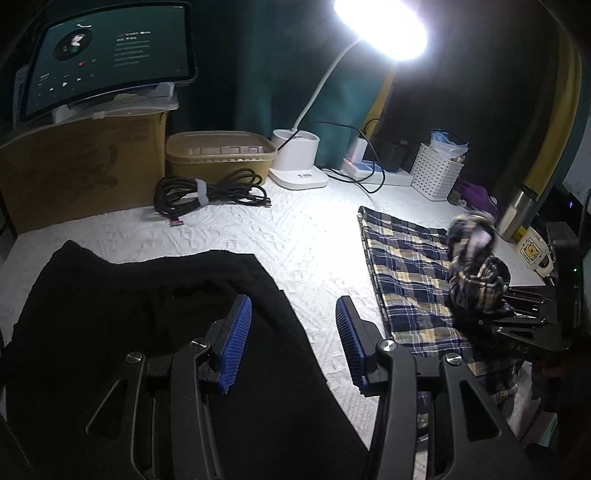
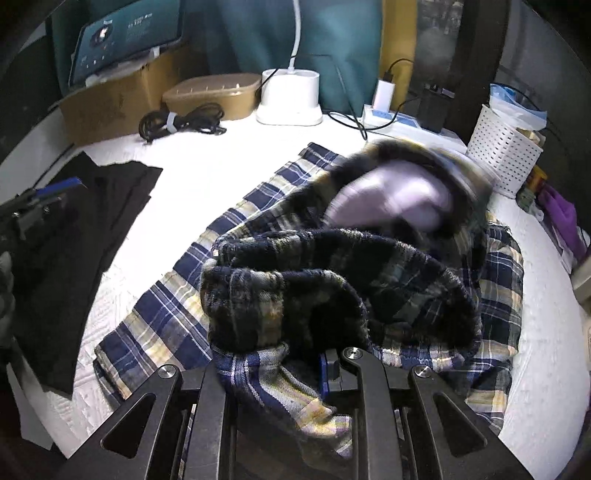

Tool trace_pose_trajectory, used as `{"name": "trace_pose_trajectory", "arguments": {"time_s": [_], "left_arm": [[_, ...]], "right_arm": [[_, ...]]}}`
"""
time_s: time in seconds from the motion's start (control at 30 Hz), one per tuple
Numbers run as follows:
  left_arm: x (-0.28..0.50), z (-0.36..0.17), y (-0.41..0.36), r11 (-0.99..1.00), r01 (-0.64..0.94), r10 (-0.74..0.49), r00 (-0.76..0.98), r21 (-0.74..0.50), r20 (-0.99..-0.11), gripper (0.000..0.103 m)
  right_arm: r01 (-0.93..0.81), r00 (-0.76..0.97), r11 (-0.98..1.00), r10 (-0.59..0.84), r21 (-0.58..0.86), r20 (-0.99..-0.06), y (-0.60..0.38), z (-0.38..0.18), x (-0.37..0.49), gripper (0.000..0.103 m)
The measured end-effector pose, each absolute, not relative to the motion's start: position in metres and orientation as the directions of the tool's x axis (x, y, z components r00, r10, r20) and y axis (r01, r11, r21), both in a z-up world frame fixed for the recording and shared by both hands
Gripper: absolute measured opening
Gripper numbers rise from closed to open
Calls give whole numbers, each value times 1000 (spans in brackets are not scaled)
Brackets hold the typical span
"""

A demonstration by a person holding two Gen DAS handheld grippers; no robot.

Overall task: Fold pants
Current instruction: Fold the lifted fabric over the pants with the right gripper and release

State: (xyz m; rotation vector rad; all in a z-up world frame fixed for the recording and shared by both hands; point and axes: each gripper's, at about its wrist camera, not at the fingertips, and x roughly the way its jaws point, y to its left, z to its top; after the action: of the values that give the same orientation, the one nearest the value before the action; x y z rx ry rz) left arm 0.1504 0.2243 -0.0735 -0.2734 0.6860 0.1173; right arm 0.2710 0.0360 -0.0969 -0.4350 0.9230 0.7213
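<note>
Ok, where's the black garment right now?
The black garment lies flat on the white bedspread on the left, under the open left gripper, well apart from the plaid pants the right gripper holds.

A lit desk lamp [image 1: 380, 26] illuminates the white textured bench [image 1: 303, 236]. Teal curtain [image 1: 266, 74] behind; surrounding room is dark.

Plaid pants [image 2: 373, 206]: raised end smeared by motion blur
Right tongs [image 2: 295, 369]: fingertips buried under plaid folds
Tablet [image 1: 107, 55]: screen text too small to read
</note>
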Motion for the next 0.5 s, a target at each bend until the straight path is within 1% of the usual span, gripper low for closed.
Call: {"name": "trace_pose_trajectory", "arguments": {"time_s": [0.17,0.2,0.23,0.27,0.33,0.37,0.5], "left_arm": [[145,-73,227,955,-211,29,766,-209,-642,47],[144,-73,227,955,-213,31,766,-208,-642,47],[144,-72,226,955,-213,31,767,-208,-641,47],[144,-72,224,955,-212,32,767,-207,-641,47],[144,-71,220,957,-209,32,767,-202,-641,47],[143,-70,218,958,-208,33,767,-199,-641,47],[144,-68,208,961,-207,40,762,-185,-646,47]], "right_arm": [[-736,412,674,381,-56,-827,38,-92,265,19],[-741,415,668,379,-66,-827,39,-91,263,20],[-748,411,661,386,-63,-826,39,-91,261,23],[-756,400,652,401,-49,-824,38,-90,260,36],[-777,377,629,438,-21,-817,38,-88,254,78],[-786,372,618,450,-17,-812,39,-86,251,83],[-801,361,598,476,-6,-802,37,-82,244,83]]}}
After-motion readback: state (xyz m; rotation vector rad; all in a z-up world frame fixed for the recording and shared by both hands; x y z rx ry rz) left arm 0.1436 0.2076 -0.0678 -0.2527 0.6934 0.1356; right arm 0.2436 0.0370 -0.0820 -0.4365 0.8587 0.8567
